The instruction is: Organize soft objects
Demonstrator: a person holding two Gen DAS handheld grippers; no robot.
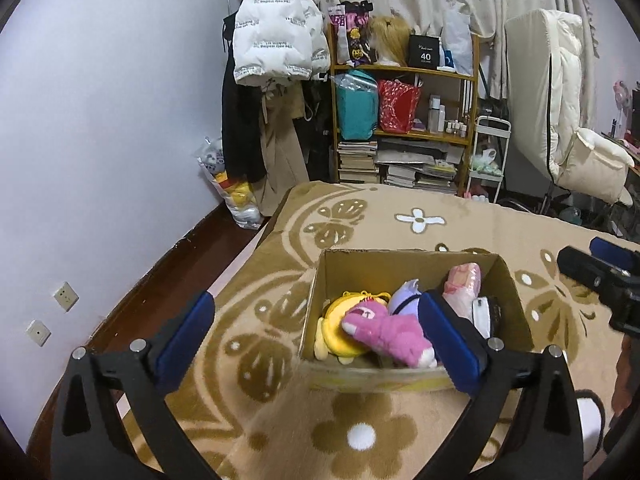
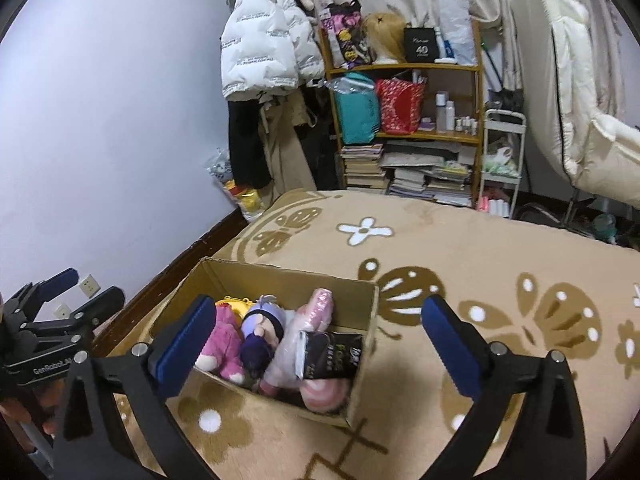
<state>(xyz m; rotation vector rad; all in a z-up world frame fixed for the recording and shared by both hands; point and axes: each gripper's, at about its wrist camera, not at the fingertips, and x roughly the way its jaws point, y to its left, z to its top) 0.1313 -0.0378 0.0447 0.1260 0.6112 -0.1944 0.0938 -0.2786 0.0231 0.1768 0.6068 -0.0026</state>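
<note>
Writing legible: "40" on black box (image 1: 425, 56) on shelf (image 1: 404, 69); jacket (image 1: 276, 36) print unreadable. Left gripper (image 1: 316, 332) and right gripper (image 2: 318, 336) both spread wide, empty, above carton (image 2: 362, 360). Carton on blanket (image 2: 480, 248) holds pink plush (image 1: 390, 334), yellow plush (image 1: 340, 312), purple doll (image 2: 262, 332), black pack (image 2: 330, 356).

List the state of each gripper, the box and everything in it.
left gripper: open, empty, above the box's near left corner
right gripper: open, empty, over the box
box: open-topped, upright on the blanket
pink plush: lying in the box, on the yellow plush
purple doll: in the box
pink wrapped item: in the box
black packet: propped on the wrapped item
</note>
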